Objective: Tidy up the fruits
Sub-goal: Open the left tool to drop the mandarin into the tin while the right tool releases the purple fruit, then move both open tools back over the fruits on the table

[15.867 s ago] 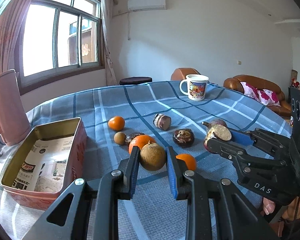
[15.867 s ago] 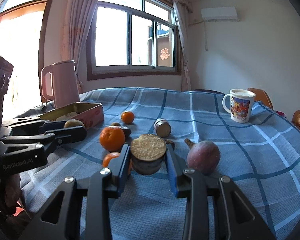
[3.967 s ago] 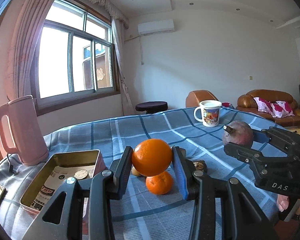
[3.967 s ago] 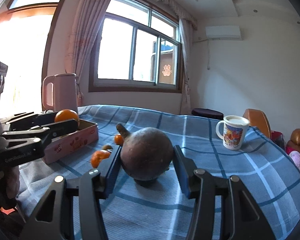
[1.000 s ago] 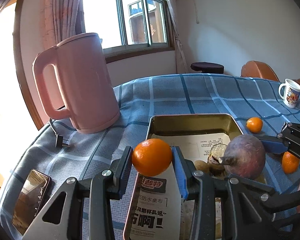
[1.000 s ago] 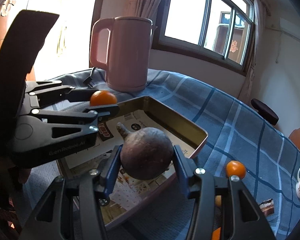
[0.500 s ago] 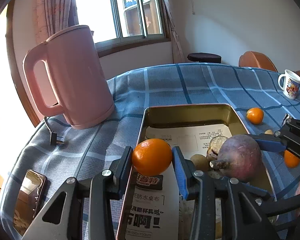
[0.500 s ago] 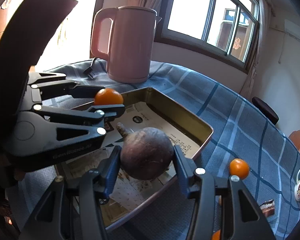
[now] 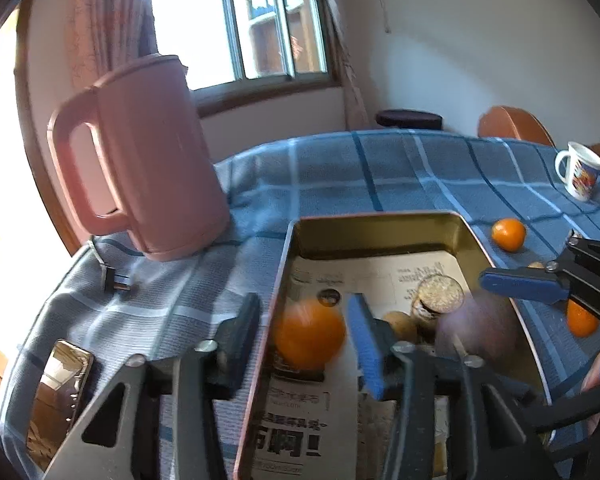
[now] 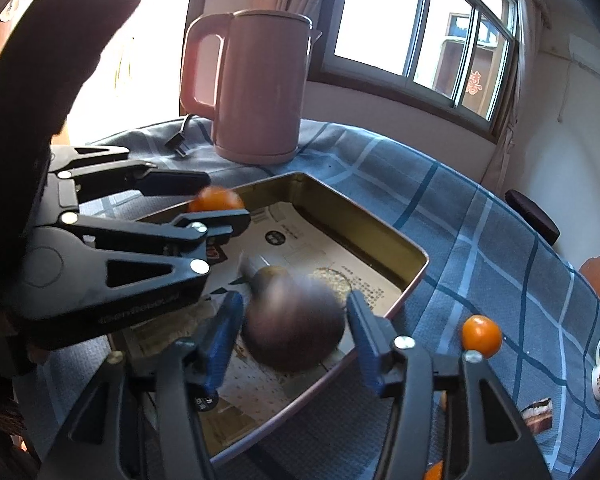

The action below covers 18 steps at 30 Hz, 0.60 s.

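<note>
left claw (image 9: 300, 344) opening beside pink kettle (image 9: 140, 172).

**Materials and finishes**

Gilt metal tin (image 9: 380, 236), glossy inside, lined with matt printed paper (image 9: 296, 432). Woven check cloth (image 9: 400, 176) over the bench, matt and ribbed. Smooth pink plastic kettle (image 9: 156, 152), satin sheen. Orange (image 9: 308, 338) with bright waxy peel; purple fruit (image 10: 294, 332) dull and smooth, blurred. Glazed ceramic mug (image 9: 580, 176), glossy. Phone (image 9: 58, 396) with mirror-like glass. Black matt plastic fingers (image 9: 236, 344) with blue rubbery pads (image 10: 220, 344) and bright metal rivets.
</note>
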Motion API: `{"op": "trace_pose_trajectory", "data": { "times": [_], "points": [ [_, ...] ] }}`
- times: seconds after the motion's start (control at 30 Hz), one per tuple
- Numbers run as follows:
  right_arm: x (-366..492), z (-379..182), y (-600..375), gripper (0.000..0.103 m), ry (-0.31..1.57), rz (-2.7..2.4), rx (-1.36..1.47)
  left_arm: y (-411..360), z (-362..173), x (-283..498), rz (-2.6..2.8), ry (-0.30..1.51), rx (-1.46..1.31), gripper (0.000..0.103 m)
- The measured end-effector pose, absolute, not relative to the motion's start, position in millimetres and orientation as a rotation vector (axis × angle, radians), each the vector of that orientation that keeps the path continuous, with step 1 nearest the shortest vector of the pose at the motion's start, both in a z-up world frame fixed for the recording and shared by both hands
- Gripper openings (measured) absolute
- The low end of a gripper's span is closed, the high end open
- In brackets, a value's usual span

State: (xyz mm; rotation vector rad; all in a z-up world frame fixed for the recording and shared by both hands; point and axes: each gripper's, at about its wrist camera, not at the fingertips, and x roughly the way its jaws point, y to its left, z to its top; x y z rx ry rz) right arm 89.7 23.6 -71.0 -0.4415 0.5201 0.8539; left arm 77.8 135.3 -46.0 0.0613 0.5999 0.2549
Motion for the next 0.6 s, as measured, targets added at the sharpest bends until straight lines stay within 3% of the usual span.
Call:
{"op": "trace_pose_trajectory", "data": {
  "times": [0.03,0.07,0.23,0.6],
  "points": [
    [89.0,-70.4,23.1,0.07,0.518,0.855,-0.436,135.8,-44.0,74.4,0.262,0.581,0.055,0.072],
    [87.7,-69.6,22.7,0.071,0.511,0.856,-0.433,136.6,-42.7,72.5,0.265,0.57,0.052,0.078],
    [81.7,-64.8,17.2,0.072,0.493,0.841,-0.416,144.1,-34.9,58.7,0.284,0.517,-0.006,0.078],
    [76.9,-35.7,-98.9,0.092,0.457,0.629,-0.277,90.8,-4.3,37.9,0.169,0.427,-0.021,0.078]
  ]
}}
